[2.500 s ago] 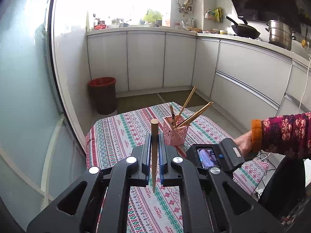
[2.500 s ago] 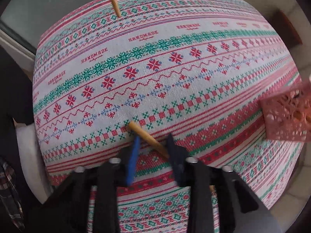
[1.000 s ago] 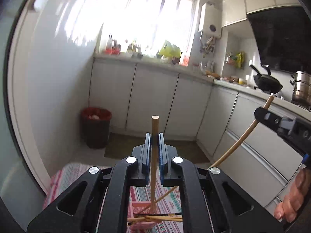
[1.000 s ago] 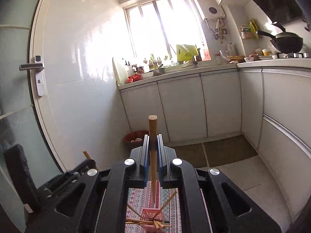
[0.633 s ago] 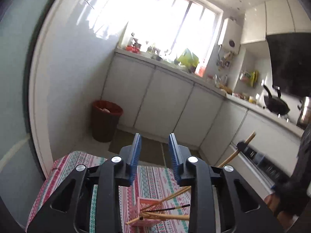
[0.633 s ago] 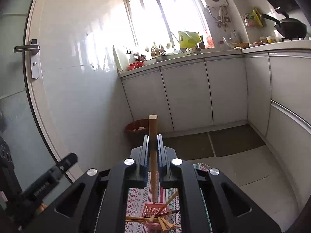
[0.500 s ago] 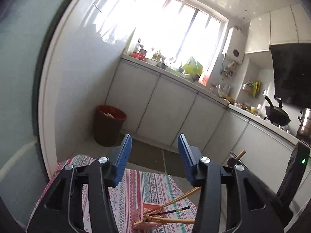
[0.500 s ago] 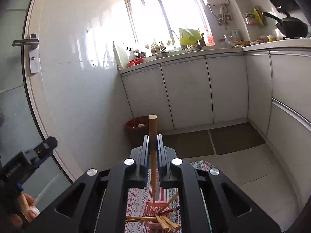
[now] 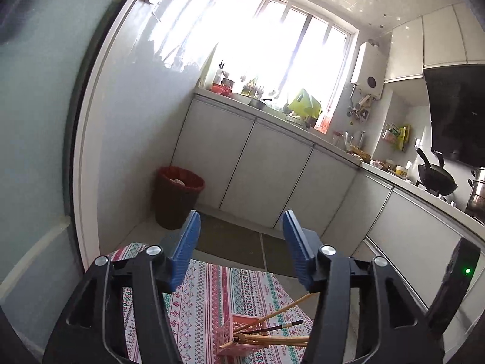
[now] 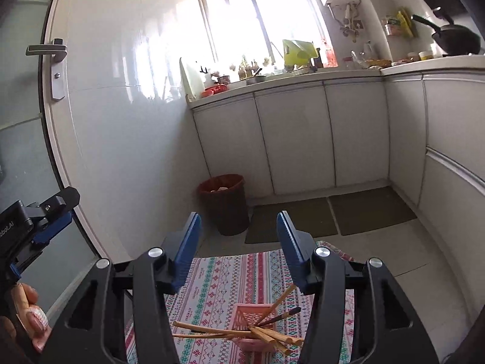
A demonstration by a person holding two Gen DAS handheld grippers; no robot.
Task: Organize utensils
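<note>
Both grippers are black frames with silver screws (image 9: 327,250) and ribbed blue fingers (image 10: 189,244).

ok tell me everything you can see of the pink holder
The pink holder is a small square basket of what looks like plastic, with latticed, perforated walls and an open top. It stands on the patterned tablecloth, below the open right gripper. Several wooden chopsticks and one dark one sit in it, splayed outward over its rim in different directions. Neither gripper touches it. In the left wrist view it appears low, between the fingers.
</note>
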